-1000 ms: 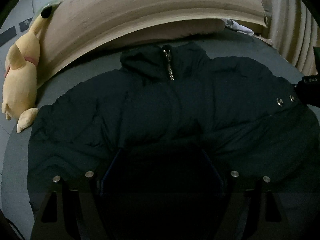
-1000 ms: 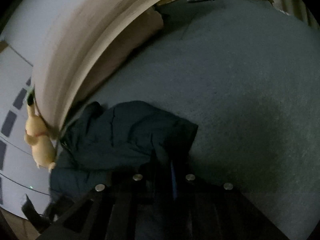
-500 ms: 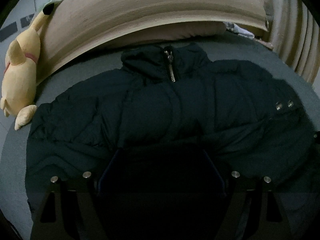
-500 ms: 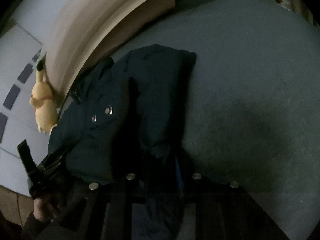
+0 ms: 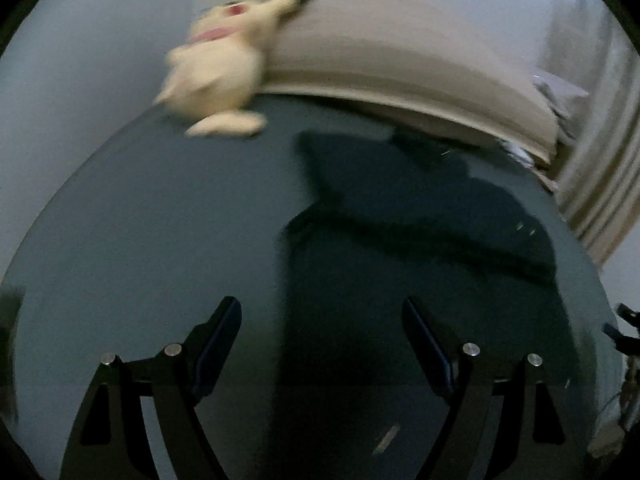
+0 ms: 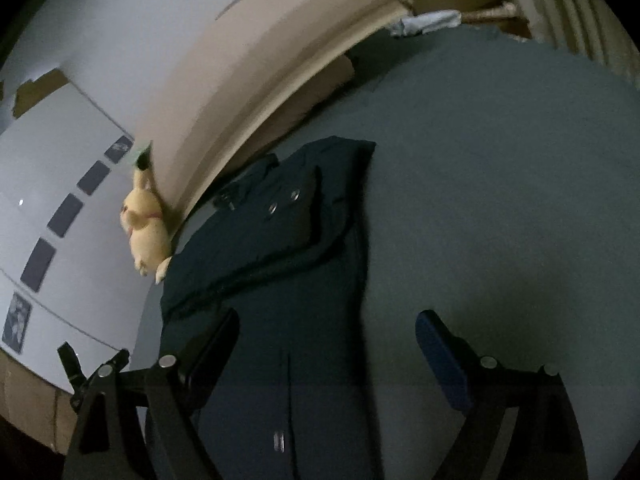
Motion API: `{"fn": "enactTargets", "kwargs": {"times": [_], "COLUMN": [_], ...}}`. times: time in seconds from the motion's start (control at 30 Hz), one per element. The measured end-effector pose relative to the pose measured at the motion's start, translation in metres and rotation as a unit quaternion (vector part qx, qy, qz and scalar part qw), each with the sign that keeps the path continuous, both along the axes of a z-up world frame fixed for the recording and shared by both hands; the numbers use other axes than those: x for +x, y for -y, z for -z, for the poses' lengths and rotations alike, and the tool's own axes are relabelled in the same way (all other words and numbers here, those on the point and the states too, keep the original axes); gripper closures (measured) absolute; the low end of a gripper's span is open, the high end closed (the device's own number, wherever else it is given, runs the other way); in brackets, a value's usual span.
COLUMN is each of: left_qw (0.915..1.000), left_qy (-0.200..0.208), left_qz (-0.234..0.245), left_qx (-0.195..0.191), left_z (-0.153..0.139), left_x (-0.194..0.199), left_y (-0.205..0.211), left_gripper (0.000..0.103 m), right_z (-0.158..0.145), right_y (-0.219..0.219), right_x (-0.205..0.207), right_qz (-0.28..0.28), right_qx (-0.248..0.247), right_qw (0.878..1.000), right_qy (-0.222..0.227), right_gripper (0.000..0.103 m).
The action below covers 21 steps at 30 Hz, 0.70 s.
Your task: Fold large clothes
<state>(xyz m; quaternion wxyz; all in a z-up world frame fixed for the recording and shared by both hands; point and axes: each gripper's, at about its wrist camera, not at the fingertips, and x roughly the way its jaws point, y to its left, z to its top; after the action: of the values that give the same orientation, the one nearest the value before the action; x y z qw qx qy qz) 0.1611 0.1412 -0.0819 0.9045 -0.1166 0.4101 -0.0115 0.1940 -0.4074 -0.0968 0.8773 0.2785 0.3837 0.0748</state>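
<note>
Jacket (image 6: 280,264) lies on the bed (image 6: 500,200) near its head edge; left gripper (image 5: 322,344) released, right gripper (image 6: 328,344) just opening, both empty

The left tool (image 5: 322,320) hangs with its jaws spread wide and nothing between them, above the grey-green bed (image 5: 160,240). The dark jacket (image 5: 420,232) lies flat on the bed, ahead and to the right. A blurred yellow plush toy (image 5: 218,72) leans against the beige headboard (image 5: 400,52).
</note>
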Motion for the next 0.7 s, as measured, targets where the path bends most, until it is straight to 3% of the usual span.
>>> {"fn": "enactTargets", "kwargs": {"times": [0.2, 0.33, 0.6, 0.7], "left_qw": [0.9984, 0.9980, 0.9977, 0.9977], "left_qy": [-0.035, -0.055, -0.064, -0.067], "left_qz": [-0.044, -0.019, 0.000, 0.004], "left_qx": [0.007, 0.024, -0.022, -0.014], "left_z": [0.026, 0.042, 0.048, 0.050], "left_x": [-0.107, -0.148, -0.156, -0.152], "left_y": [-0.026, -0.009, 0.008, 0.012], "left_gripper": [0.020, 0.020, 0.020, 0.020], "right_z": [-0.006, 0.015, 0.044, 0.053], "right_y": [-0.015, -0.035, -0.048, -0.044], "right_x": [-0.106, -0.136, -0.141, -0.138], "right_qz": [-0.012, -0.023, -0.013, -0.007], "right_qx": [-0.038, -0.044, -0.037, -0.038], "right_qw": [0.999, 0.999, 0.999, 0.998], "right_qy": [0.006, -0.009, -0.031, -0.042], "right_gripper": [0.011, 0.011, 0.011, 0.011]}}
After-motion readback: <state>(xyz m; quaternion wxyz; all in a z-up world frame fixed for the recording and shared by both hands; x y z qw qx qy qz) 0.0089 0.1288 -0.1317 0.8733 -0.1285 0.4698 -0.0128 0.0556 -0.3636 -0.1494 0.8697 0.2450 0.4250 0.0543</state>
